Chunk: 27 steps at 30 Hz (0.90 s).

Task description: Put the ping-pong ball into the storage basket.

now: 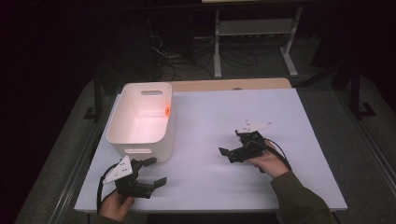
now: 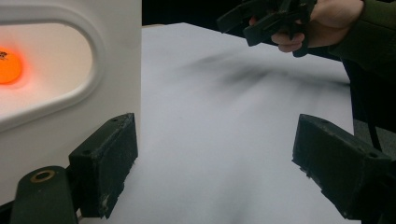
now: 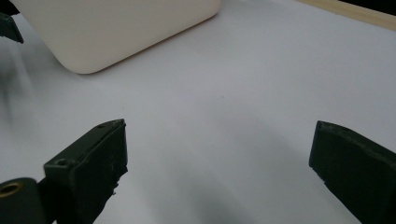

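Note:
A white plastic bin (image 1: 140, 119) stands on the left half of the white table (image 1: 224, 107). An orange ball (image 1: 166, 111) lies inside it against the right wall. In the left gripper view the ball (image 2: 8, 65) glows through the bin's handle slot. My left gripper (image 1: 158, 171) is open, low over the table just in front of the bin's near right corner, with nothing between its jaws. My right gripper (image 1: 229, 142) is open over the middle of the table, jaws pointing left toward the bin, and holds nothing.
The bin's wall (image 2: 116, 56) stands right beside the left gripper's (image 2: 219, 158) left jaw. The bin's rounded corner (image 3: 121, 32) lies ahead of the right gripper (image 3: 217, 172). A wooden strip (image 1: 229, 85) borders the table's far edge. A white frame and cables (image 1: 252, 42) stand behind.

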Each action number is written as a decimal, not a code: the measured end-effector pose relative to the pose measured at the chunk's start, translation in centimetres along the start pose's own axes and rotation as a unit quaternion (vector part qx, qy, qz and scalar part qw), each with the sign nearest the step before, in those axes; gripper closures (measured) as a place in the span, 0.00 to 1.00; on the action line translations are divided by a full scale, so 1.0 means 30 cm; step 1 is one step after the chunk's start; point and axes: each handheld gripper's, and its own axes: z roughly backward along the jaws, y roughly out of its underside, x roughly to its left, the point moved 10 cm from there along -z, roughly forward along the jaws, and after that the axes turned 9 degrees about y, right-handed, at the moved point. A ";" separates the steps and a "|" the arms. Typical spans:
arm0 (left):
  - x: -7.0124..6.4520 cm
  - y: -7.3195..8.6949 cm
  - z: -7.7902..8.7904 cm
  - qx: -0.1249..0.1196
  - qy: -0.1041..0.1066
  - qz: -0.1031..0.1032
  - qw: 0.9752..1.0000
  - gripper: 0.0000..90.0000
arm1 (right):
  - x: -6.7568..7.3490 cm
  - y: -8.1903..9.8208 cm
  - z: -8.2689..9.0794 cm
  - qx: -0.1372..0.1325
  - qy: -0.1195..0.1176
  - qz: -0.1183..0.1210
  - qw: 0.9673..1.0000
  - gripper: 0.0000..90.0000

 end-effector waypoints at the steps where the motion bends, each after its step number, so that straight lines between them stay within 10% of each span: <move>1: 0.000 0.000 0.000 0.000 0.000 -0.001 1.000 0.15 | -0.005 0.004 0.007 -0.001 0.002 -0.002 1.000 0.04; 27: 0.001 0.000 -0.001 0.002 -0.002 -0.003 1.000 0.15 | -0.080 0.118 0.151 -0.014 0.037 -0.035 0.999 0.03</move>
